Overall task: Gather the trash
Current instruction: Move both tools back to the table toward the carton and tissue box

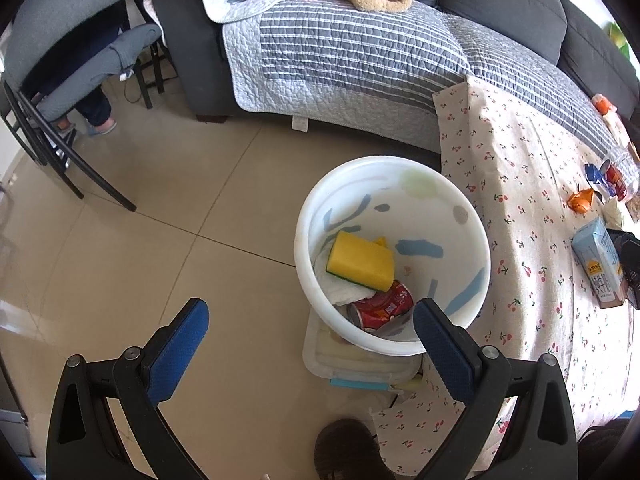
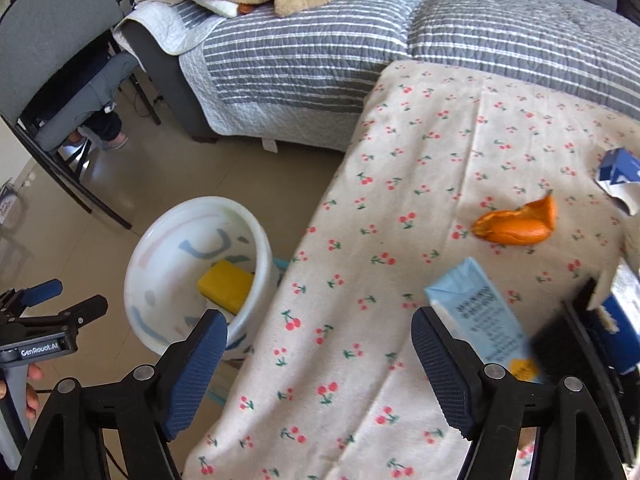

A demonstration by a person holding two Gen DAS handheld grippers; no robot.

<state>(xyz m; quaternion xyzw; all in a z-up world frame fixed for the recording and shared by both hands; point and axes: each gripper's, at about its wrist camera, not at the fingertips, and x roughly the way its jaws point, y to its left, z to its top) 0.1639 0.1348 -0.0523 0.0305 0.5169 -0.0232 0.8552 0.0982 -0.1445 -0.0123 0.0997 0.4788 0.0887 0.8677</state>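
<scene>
The left hand-held gripper [image 1: 310, 322] hangs released, its 2 blue-padded fingers spread wide with nothing between them, above the near rim of the round white plastic bin [image 1: 390, 160]. The bin stands on the beige tiled floor [image 1: 160, 184], propped on a clear lidded plastic box [image 1: 352, 364] and hard against the hanging edge of the cherry-print tablecloth [image 1: 520, 184]. Inside it lie a yellow rectangular sponge [image 1: 360, 260], a crushed red drink can [image 1: 384, 306] and some white crumpled paper [image 1: 344, 290]. To the left of the bin the floor is open as far as the black-legged grey chair [image 1: 60, 76], where a person's legs show.

The right hand-held gripper [image 2: 320, 354] is also released, empty, over the near left part of the tabletop [image 2: 400, 140]. A pale blue drink carton [image 2: 476, 308] lies tilted just beside its right finger; whether they touch I cannot tell. An orange peel [image 2: 516, 224] sits farther in, apart from the carton, with bare cloth around it. A torn blue and white package [image 2: 620, 176] lies near the right edge of the view. The far edge of the tabletop meets the grey striped quilted sofa [image 2: 320, 40].
</scene>
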